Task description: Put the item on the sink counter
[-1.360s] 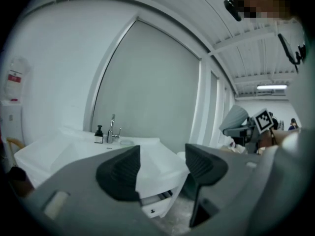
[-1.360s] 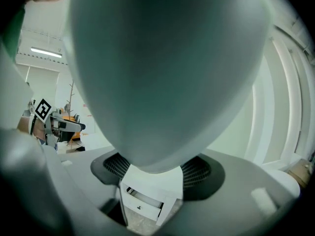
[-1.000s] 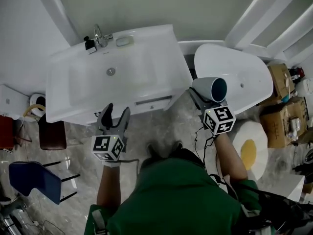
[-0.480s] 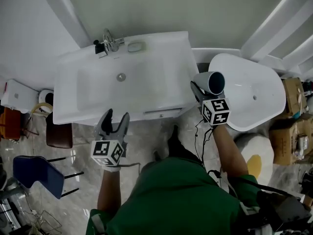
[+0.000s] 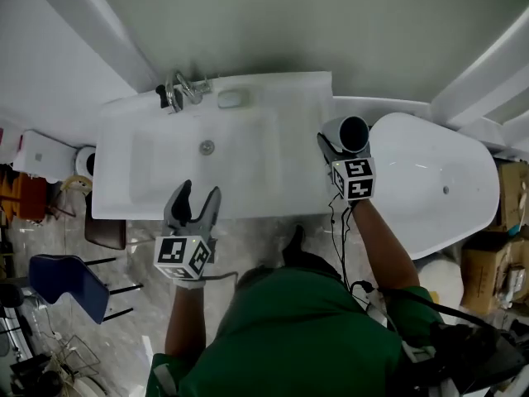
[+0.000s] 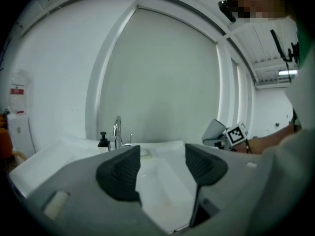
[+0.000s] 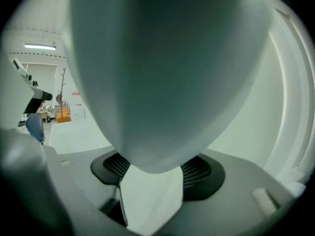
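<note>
A pale grey hair dryer [image 5: 347, 132] with a dark round mouth is held in my right gripper [image 5: 337, 149], just off the right edge of the white sink counter [image 5: 289, 139]. In the right gripper view the hair dryer [image 7: 167, 68] fills the frame, and both pads press on its narrow lower part. My left gripper [image 5: 198, 192] stands open and empty over the counter's front edge. In the left gripper view its pads [image 6: 120, 173] are apart, with the basin showing between them and the hair dryer [image 6: 215, 132] off to the right.
A chrome faucet [image 5: 178, 89] and a soap dish [image 5: 233, 99] sit at the back of the counter. A white bathtub [image 5: 430, 180] lies right of the sink. A blue chair [image 5: 62, 284] and a dark stool [image 5: 103, 231] stand at the left on the floor.
The right gripper has carried the hair dryer from over the bathtub's end to the sink's right edge. The person has stepped closer to the sink. The left gripper stays open.
</note>
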Demonstrator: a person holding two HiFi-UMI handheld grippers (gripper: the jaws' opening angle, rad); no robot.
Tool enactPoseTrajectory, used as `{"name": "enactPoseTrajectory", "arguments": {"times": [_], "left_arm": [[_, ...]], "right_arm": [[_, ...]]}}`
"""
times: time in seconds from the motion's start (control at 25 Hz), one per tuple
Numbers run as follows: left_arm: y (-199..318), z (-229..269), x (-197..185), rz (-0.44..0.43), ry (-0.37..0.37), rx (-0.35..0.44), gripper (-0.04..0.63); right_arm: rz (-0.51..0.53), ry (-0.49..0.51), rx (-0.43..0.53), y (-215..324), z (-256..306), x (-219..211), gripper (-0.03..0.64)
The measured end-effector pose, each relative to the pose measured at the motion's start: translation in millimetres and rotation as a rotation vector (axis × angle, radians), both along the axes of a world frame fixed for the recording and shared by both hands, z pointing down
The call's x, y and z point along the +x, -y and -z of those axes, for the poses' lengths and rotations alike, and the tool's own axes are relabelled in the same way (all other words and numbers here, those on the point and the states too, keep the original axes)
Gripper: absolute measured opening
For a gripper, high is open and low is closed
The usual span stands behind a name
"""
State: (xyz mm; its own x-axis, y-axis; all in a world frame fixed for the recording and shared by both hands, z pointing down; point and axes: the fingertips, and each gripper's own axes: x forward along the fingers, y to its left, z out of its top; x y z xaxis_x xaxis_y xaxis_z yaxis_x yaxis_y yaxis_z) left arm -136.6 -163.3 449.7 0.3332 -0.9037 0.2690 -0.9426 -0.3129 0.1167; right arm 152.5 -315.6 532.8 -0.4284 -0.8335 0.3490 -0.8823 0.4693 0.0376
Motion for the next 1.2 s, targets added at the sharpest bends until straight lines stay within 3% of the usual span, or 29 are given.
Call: {"name": "enactPoseTrajectory", "arguments": {"times": [0.28, 0.56, 1.2], "left_arm": [[35.7, -9.9, 10.7, 0.046, 0.033, -0.033, 0.284], [57.4, -27.4, -8.9, 0.053, 0.054, -0.084, 0.282], [102.8, -49.6, -39.6, -0.006, 0.035, -0.132, 0.279]], "right_arm": [[0.034, 0.002, -0.028, 71.0, -36.9, -4.1, 0.305], [0.026, -0.005, -0.057, 116.8, -73.5, -22.6, 0.305], [0.054, -0.087, -0.192, 97.0, -157.7, -63.3, 0.305]]}}
